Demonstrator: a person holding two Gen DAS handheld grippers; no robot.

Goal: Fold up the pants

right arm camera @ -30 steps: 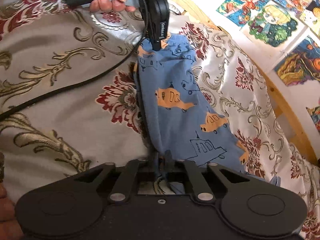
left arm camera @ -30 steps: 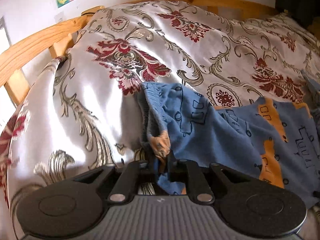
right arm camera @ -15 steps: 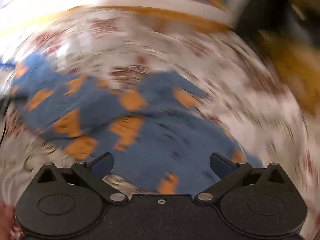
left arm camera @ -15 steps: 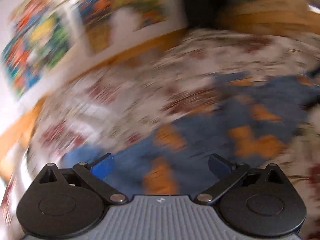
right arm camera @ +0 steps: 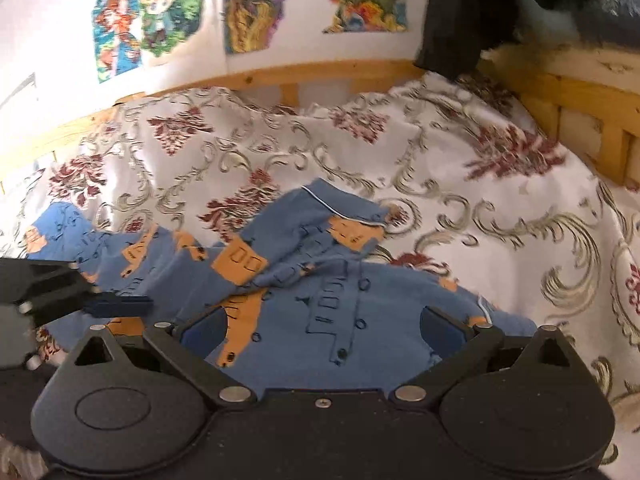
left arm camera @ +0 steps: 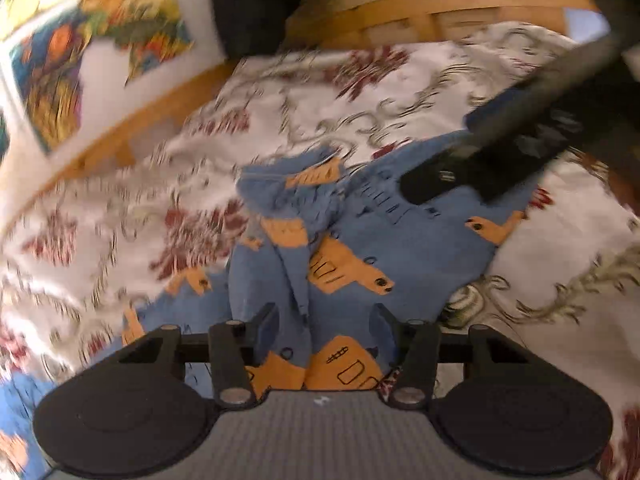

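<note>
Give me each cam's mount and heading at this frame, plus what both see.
Left wrist: on the left tool, looking along its open fingers over the blue pants toward the wooden bed frame; the right tool crosses its upper right.
Right wrist: on the right tool, fingers open, facing the pants and the wall posters; the left tool enters at left.
Shared: pants, floral bedspread, bed frame, posters.
</note>
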